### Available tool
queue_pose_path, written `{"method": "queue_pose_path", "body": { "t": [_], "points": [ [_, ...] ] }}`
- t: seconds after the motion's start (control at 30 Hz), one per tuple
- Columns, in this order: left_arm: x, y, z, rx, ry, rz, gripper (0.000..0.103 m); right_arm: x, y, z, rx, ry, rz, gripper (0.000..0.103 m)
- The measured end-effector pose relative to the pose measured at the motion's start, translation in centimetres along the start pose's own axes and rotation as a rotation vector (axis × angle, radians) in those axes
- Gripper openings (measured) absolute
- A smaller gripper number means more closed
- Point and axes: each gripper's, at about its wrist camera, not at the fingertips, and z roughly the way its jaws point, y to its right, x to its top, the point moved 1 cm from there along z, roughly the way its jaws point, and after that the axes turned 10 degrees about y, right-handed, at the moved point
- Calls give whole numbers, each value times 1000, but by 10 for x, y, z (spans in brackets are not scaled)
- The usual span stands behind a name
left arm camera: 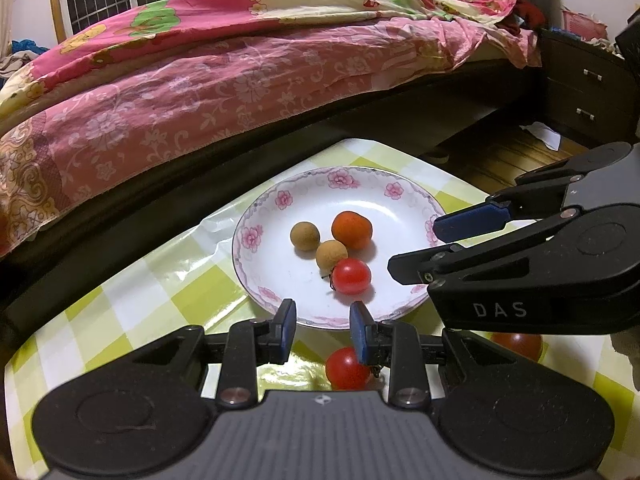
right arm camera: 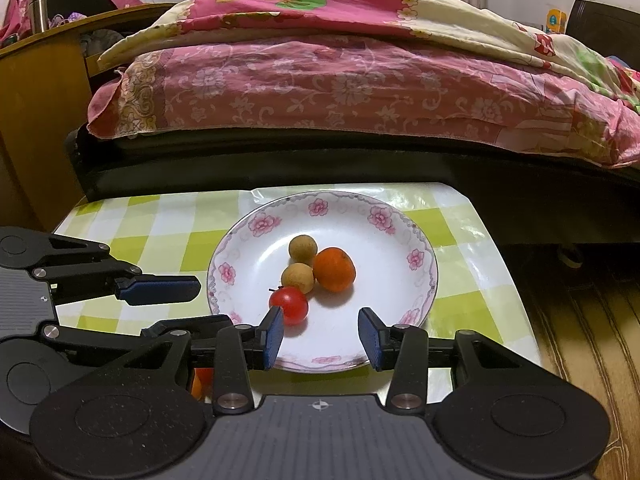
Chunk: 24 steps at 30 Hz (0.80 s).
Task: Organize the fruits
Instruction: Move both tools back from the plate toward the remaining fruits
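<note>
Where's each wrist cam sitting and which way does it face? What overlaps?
Left wrist: on the left gripper, tilted down across the checked tablecloth at the plate and bed; own fingers show, right gripper enters from the right.
Right wrist: on the right gripper, tilted down at the plate more head-on; own fingers show, left gripper at the left edge.
Shared: plate, orange fruit and three others, tablecloth, bed.

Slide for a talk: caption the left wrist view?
Left tool hovers empty-jawed at the floral plate holding four fruits; one cherry tomato waits on the checked cloth.
</note>
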Motion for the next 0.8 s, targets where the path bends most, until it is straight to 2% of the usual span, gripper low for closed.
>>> {"method": "queue_pose_path", "body": {
  "t": [0.43, 0.8],
  "points": [
    [-11, 4, -17, 3, -5, -5, 38, -7, -4, -11, -1, -6, -6, 42],
    [-25, -4, -31, 11, -35, -36, 38, -19, -18, -20, 22, -46, -40, 46]
  ]
}}
